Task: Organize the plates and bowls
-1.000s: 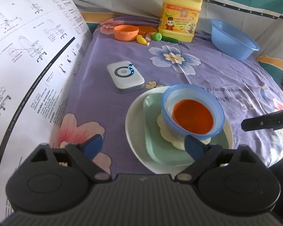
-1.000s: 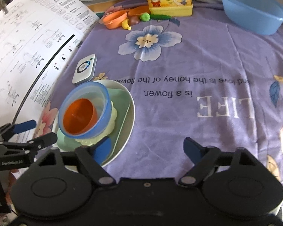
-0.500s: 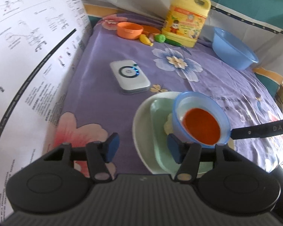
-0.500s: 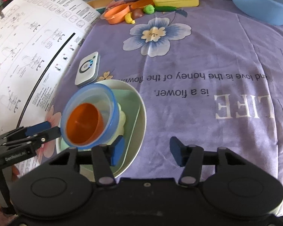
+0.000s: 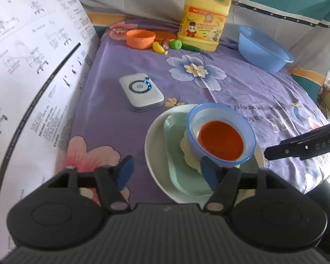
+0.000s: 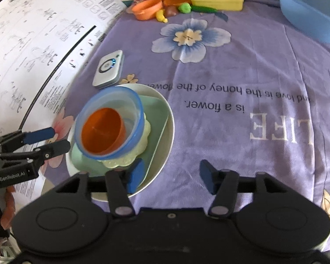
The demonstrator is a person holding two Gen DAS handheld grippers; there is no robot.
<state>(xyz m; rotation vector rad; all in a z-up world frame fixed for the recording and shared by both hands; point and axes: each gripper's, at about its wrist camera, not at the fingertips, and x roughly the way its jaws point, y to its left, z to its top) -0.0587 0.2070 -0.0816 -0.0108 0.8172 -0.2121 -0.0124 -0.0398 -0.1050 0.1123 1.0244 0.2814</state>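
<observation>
A stack of dishes sits on the purple flowered cloth: a white plate (image 5: 151, 149) (image 6: 165, 140) at the bottom, a pale green square plate (image 5: 173, 145) (image 6: 156, 112), a cream scalloped dish (image 5: 184, 151) (image 6: 129, 158), a blue bowl (image 5: 248, 140) (image 6: 112, 94) and an orange bowl (image 5: 222, 143) (image 6: 101, 129) on top. My left gripper (image 5: 167, 173) hovers at the stack's near-left edge, jaws opening, nothing between them. My right gripper (image 6: 172, 176) hangs by the stack's near-right edge, jaws opening and empty.
A white device (image 5: 140, 91) lies behind the stack. At the back stand an orange bowl (image 5: 140, 37), toy vegetables (image 5: 175, 44), a yellow jug (image 5: 204, 22) and a blue basin (image 5: 264, 48). A large printed sheet (image 5: 26, 77) curves up on the left.
Both grippers narrowed their jaws half a second ago and have widened again. The stack of dishes has not moved.
</observation>
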